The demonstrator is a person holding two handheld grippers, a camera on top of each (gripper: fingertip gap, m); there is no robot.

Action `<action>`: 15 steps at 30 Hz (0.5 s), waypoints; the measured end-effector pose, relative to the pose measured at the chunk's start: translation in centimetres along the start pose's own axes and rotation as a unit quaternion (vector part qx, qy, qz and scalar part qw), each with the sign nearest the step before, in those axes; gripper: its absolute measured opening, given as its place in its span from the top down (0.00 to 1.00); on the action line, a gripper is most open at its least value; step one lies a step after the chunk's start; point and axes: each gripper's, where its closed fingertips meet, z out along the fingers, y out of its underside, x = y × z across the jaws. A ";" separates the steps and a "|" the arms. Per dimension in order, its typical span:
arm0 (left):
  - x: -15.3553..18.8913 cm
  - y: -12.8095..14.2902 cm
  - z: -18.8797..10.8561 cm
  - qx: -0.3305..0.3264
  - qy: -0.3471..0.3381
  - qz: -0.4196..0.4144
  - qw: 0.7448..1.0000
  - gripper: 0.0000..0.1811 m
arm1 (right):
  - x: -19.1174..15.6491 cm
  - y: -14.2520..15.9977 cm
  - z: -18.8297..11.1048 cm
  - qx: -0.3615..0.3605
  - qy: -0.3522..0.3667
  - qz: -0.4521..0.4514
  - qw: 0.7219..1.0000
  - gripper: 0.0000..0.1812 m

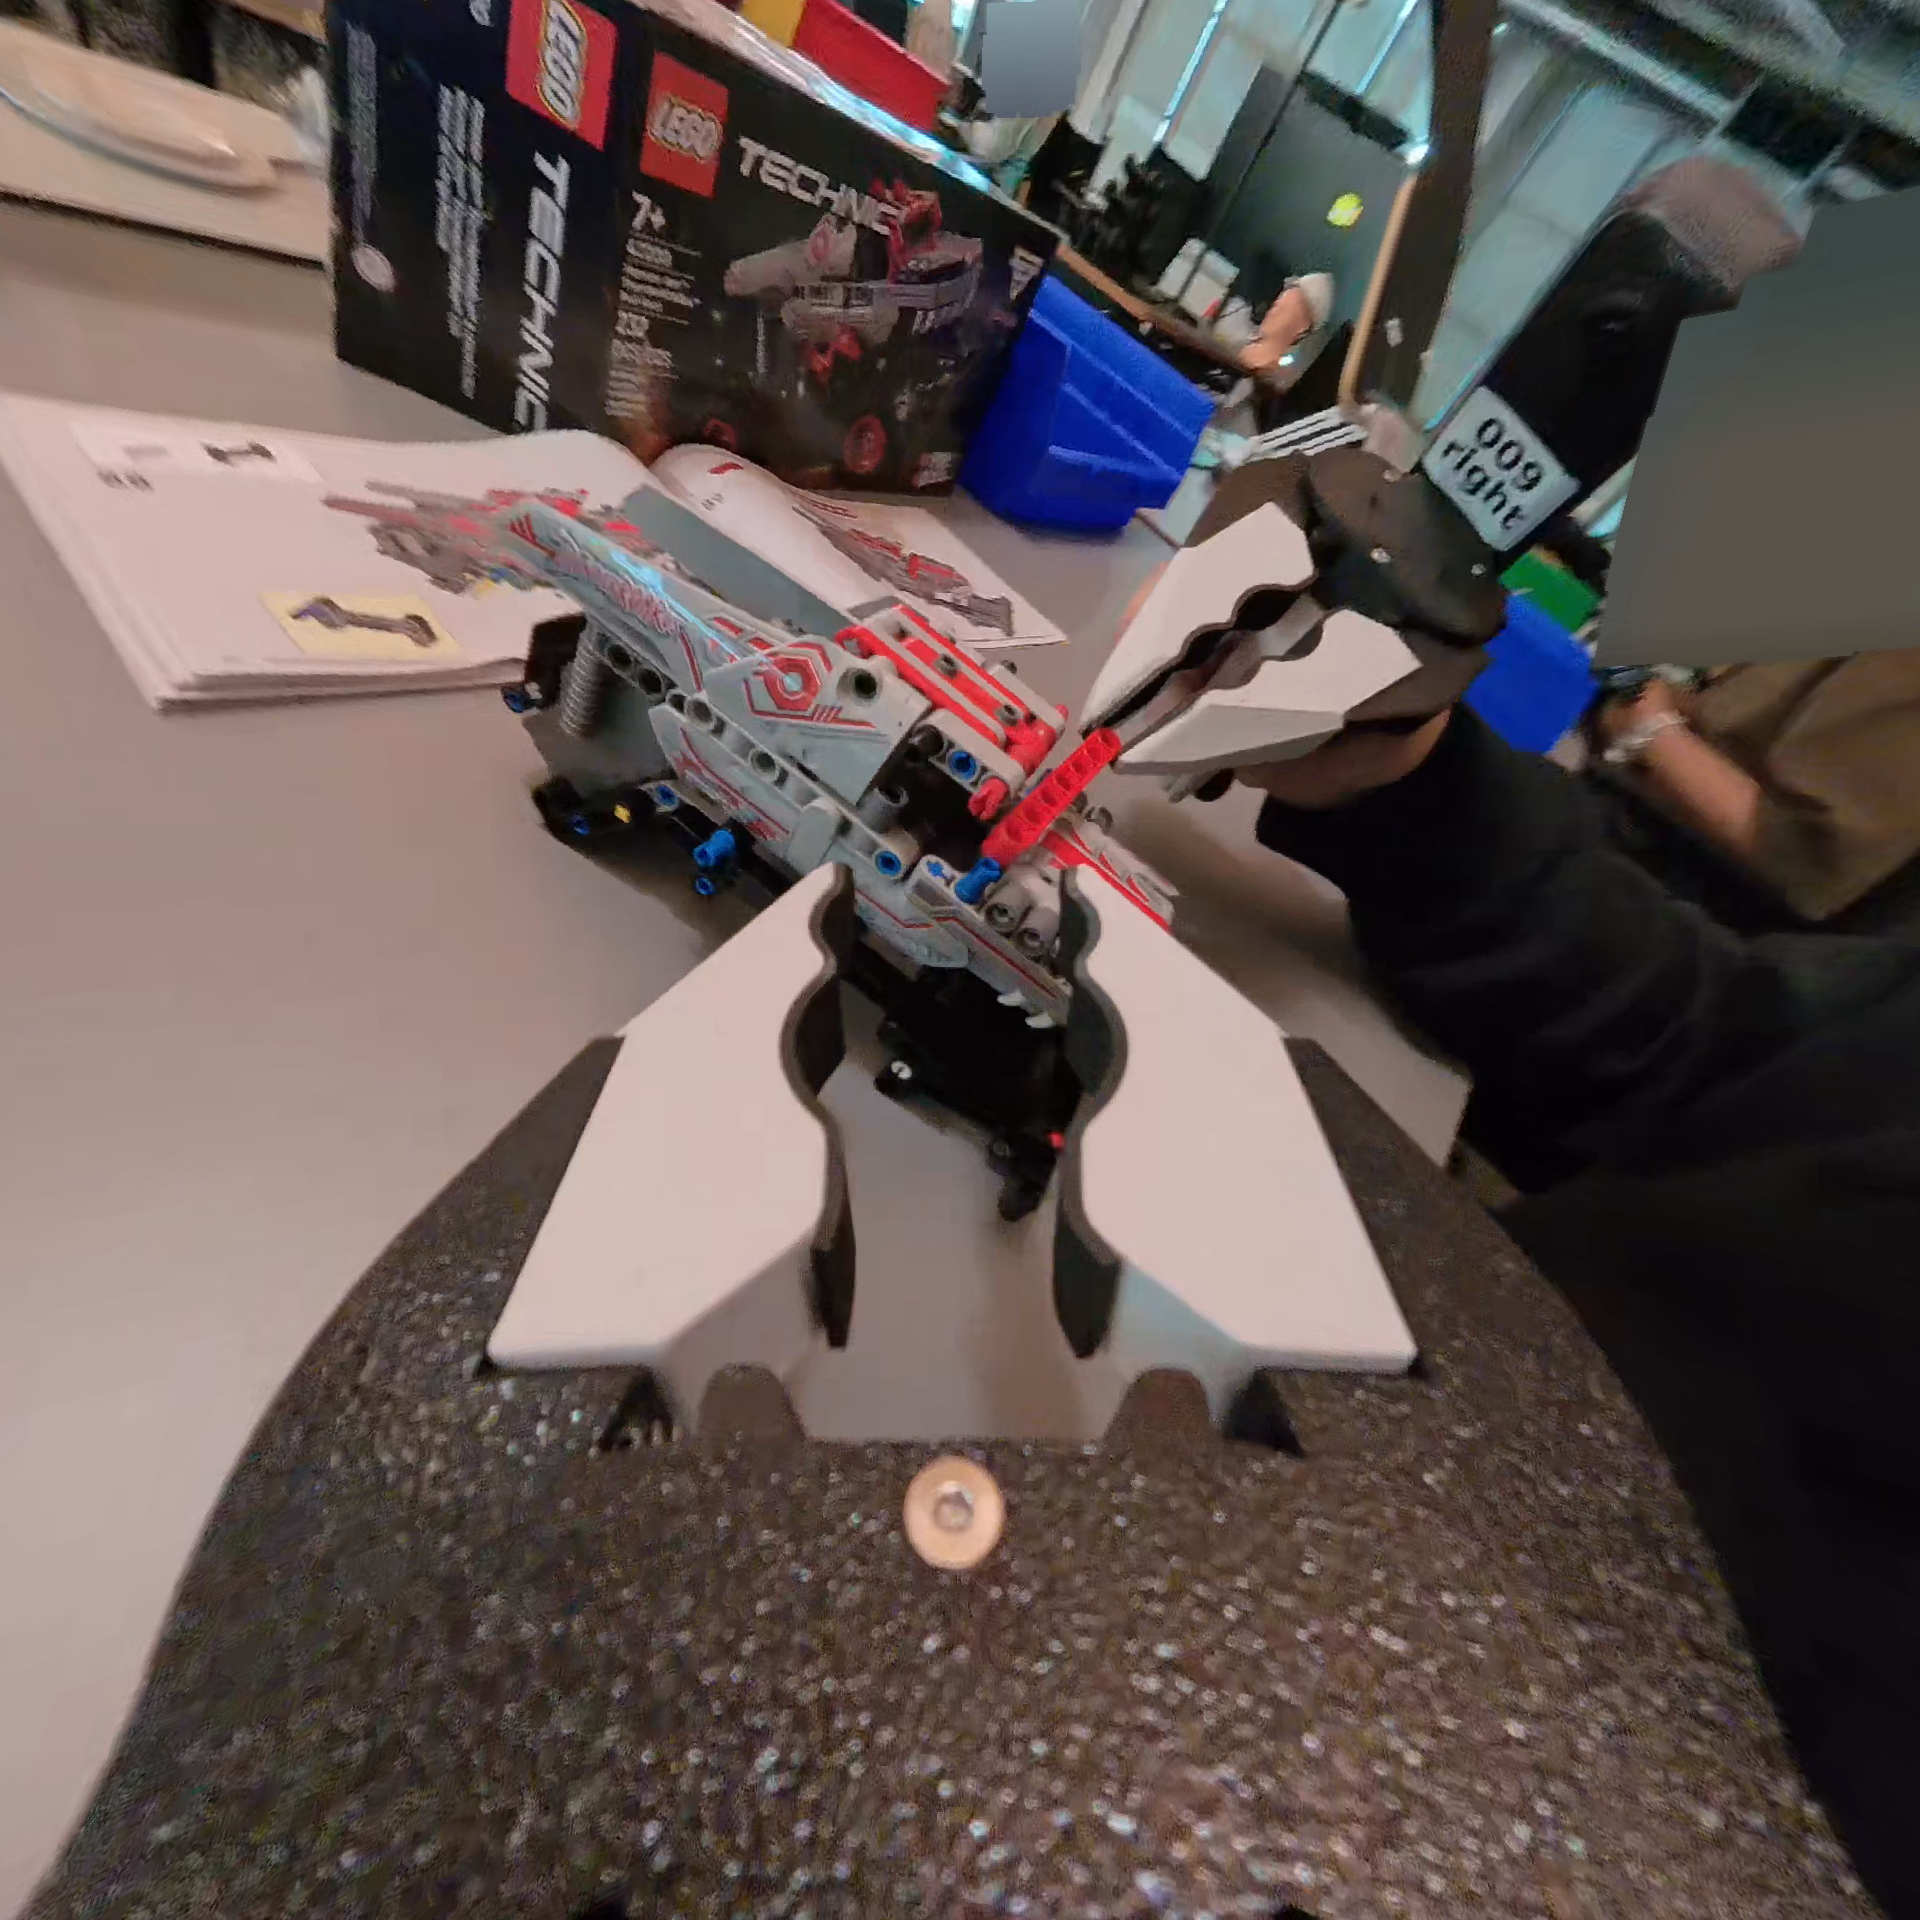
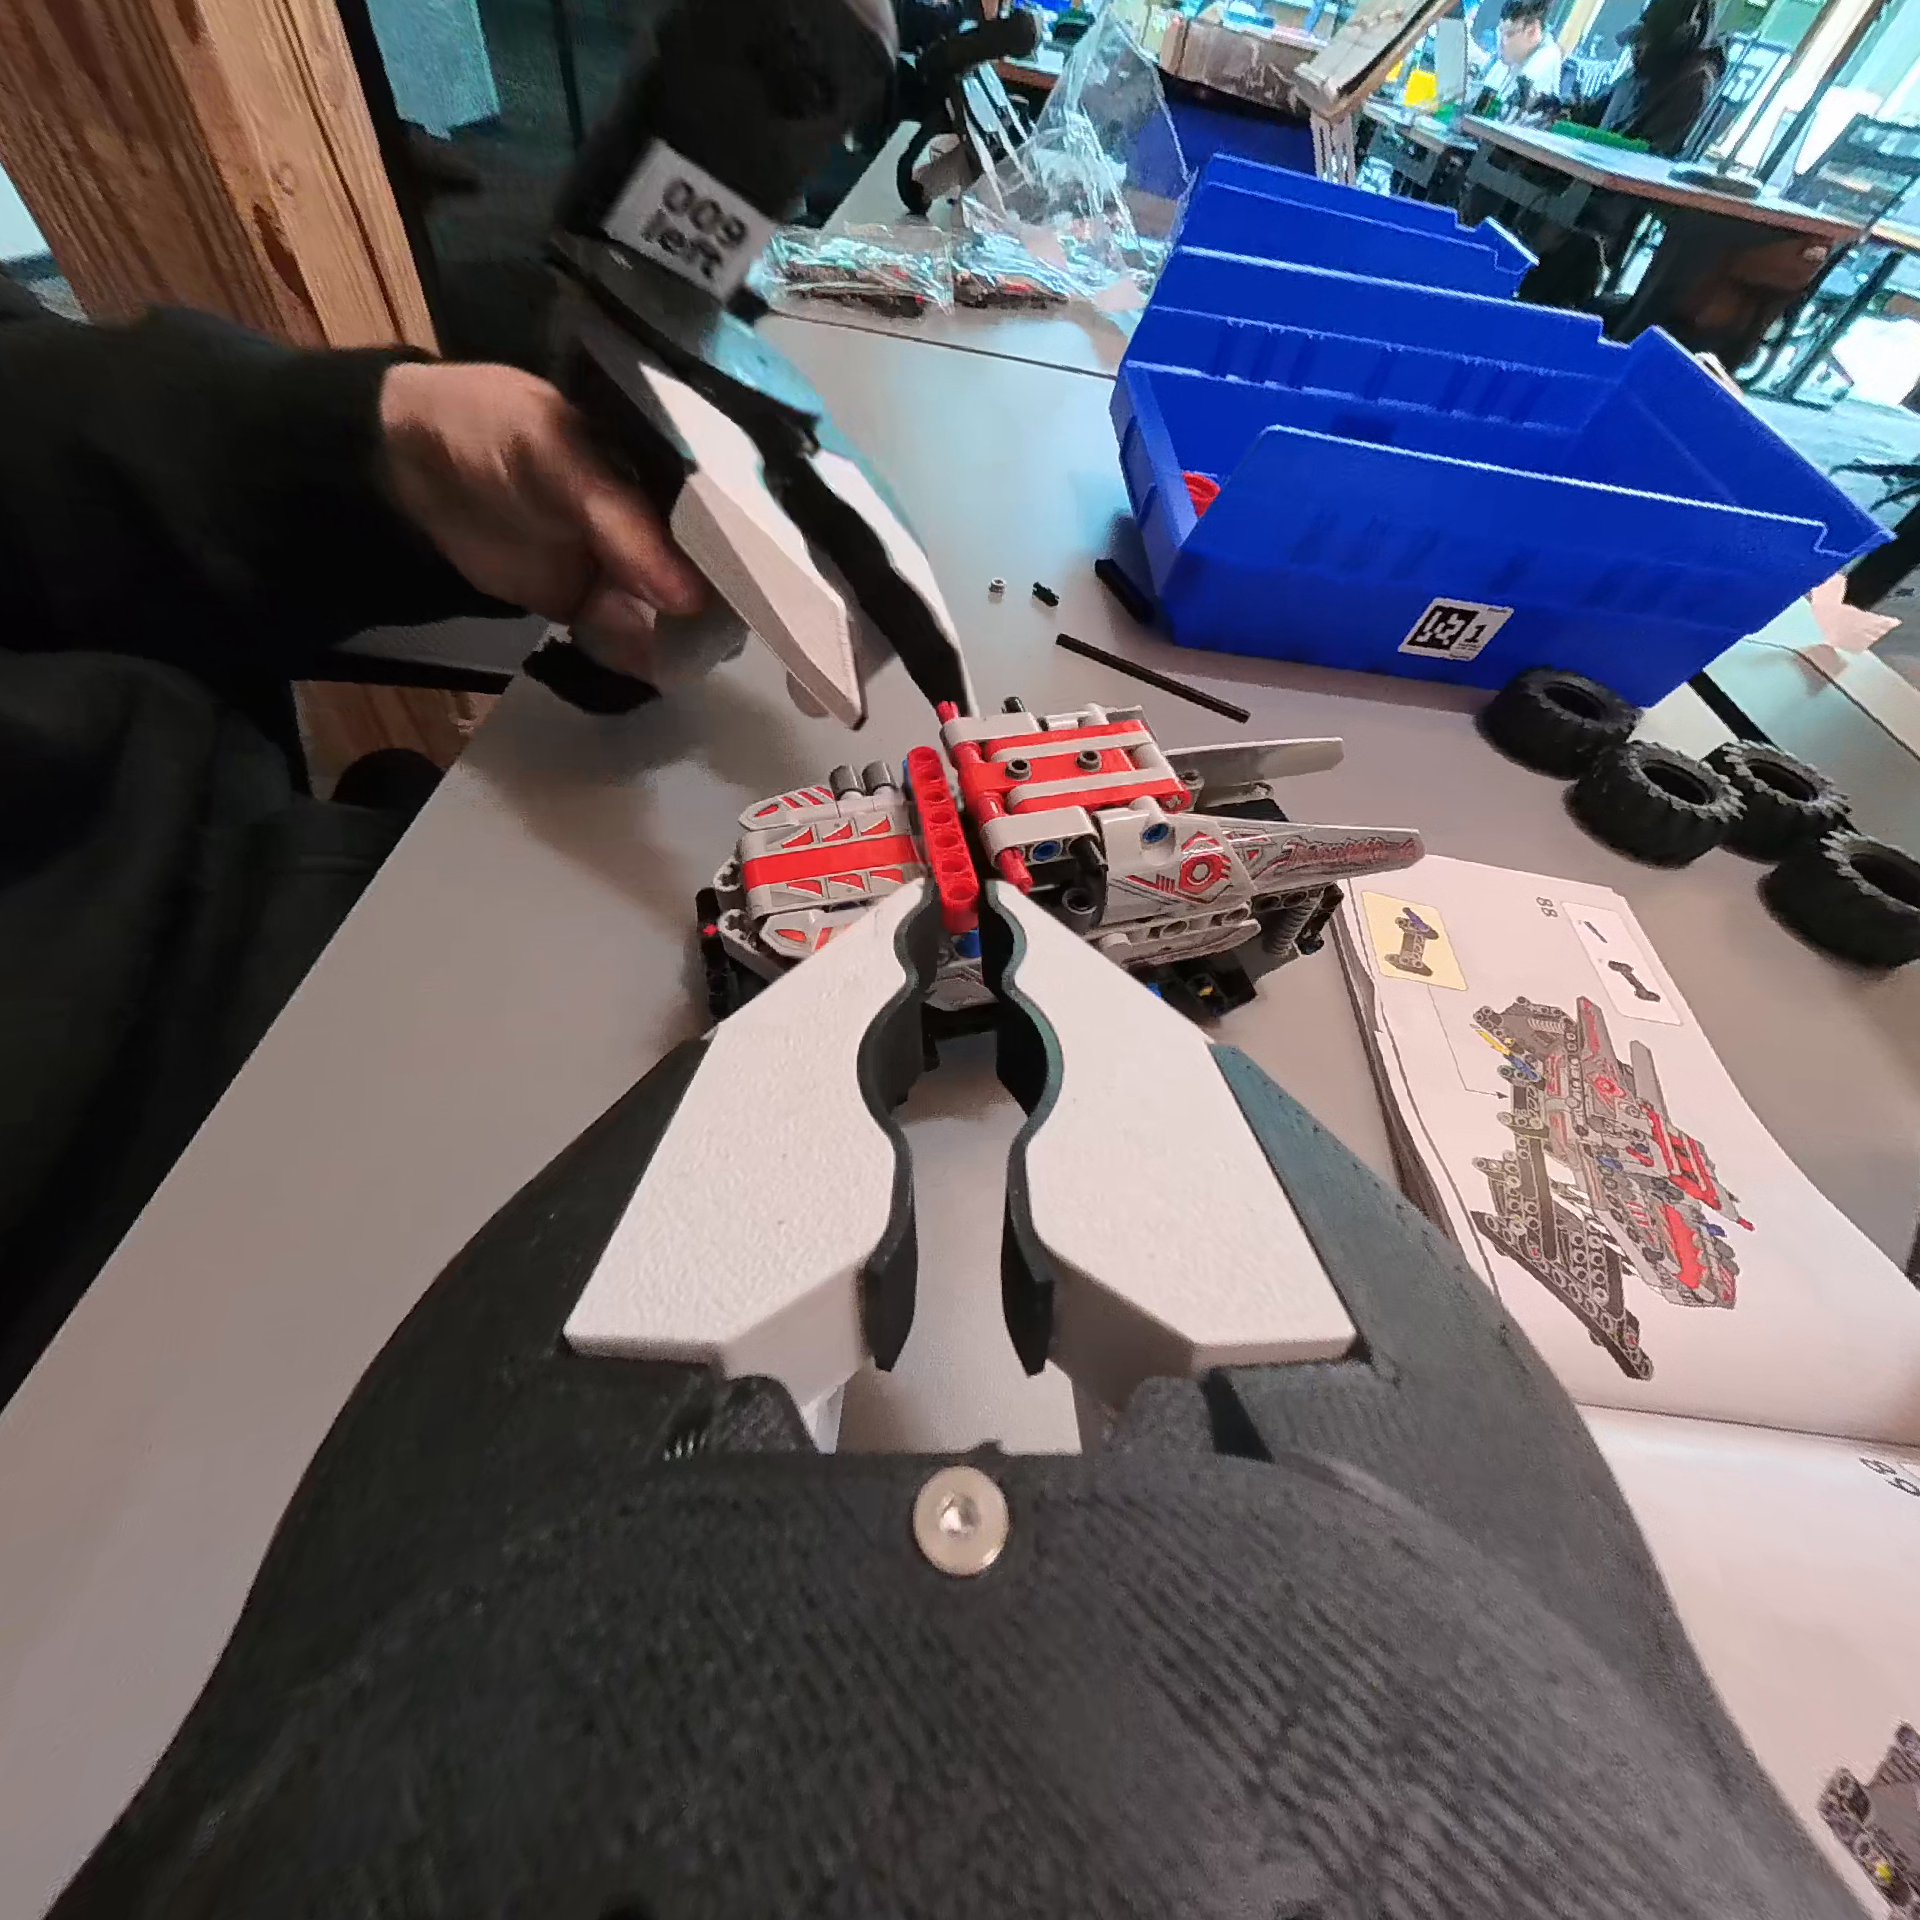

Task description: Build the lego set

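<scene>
Bright, even light — blurred, warped edges.

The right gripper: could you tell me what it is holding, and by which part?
The right gripper pinches the red beam by its near end, against the model.

This looks like a shared workshop or maker lab. A grey table (image 2: 520, 935) carries a blue parts bin (image 2: 1455, 499), an open instruction booklet (image 2: 1621, 1143), loose tyres (image 2: 1652, 800) and clear bags of parts (image 2: 862, 260). Behind stand more tables where people sit working, beside a wooden post (image 2: 208, 156).
</scene>
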 end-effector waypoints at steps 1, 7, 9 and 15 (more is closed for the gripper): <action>0.0 0.1 0.1 -0.001 0.013 -0.013 1.000 0.78 | -0.1 -0.1 -0.1 0.004 -0.003 0.002 1.000 0.97; -0.8 -0.1 0.4 0.007 0.026 -0.056 0.998 0.71 | -0.3 0.1 0.6 -0.004 -0.002 -0.002 1.000 0.97; -1.1 -0.2 0.5 0.008 0.030 -0.086 0.996 0.69 | -0.2 0.1 0.7 -0.007 0.004 -0.004 1.000 0.97; -1.6 -0.4 0.7 0.004 0.055 -0.198 0.979 0.69 | -0.2 0.3 0.8 -0.014 0.002 -0.014 1.000 0.97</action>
